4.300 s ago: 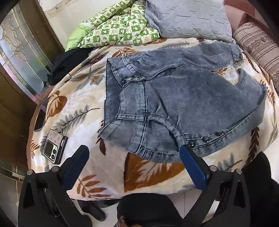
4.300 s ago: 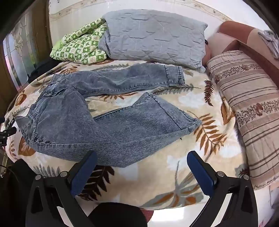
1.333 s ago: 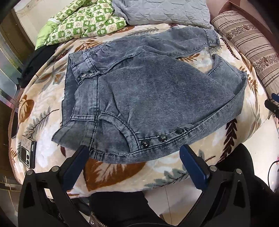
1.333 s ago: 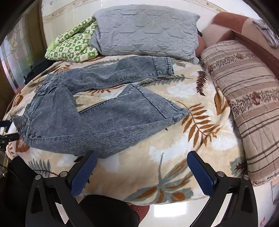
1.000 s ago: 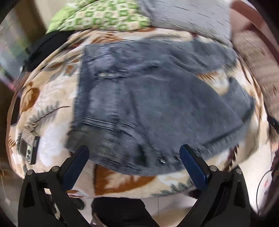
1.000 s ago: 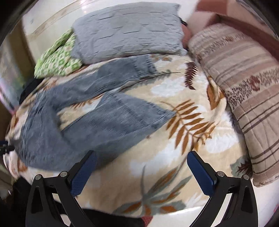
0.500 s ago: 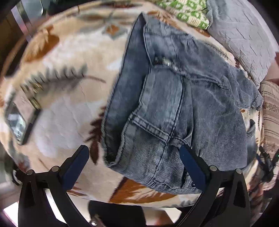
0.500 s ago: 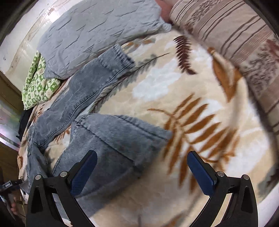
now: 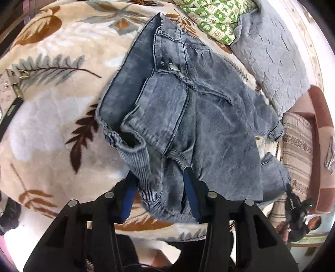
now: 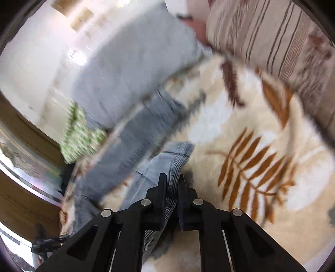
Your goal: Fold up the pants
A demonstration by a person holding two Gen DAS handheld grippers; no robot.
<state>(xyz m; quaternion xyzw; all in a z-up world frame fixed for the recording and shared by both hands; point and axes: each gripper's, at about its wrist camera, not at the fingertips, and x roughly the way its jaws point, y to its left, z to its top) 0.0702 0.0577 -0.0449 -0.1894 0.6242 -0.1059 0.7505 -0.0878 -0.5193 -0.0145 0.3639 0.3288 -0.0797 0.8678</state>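
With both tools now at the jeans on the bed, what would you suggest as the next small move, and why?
Probably lift both tools together and carry the near leg over onto the far one. The left tool, whose jaws have just been closing, has the waistband corner of the jeans bunched between them. The right tool has just clamped the near leg's hem. The far leg lies flat beyond.

Bed under a leaf-print blanket (image 9: 62,108); on it grey jeans (image 9: 209,117), grey pillow (image 9: 270,54), striped pillow (image 10: 272,41), green patterned quilt (image 9: 215,18).
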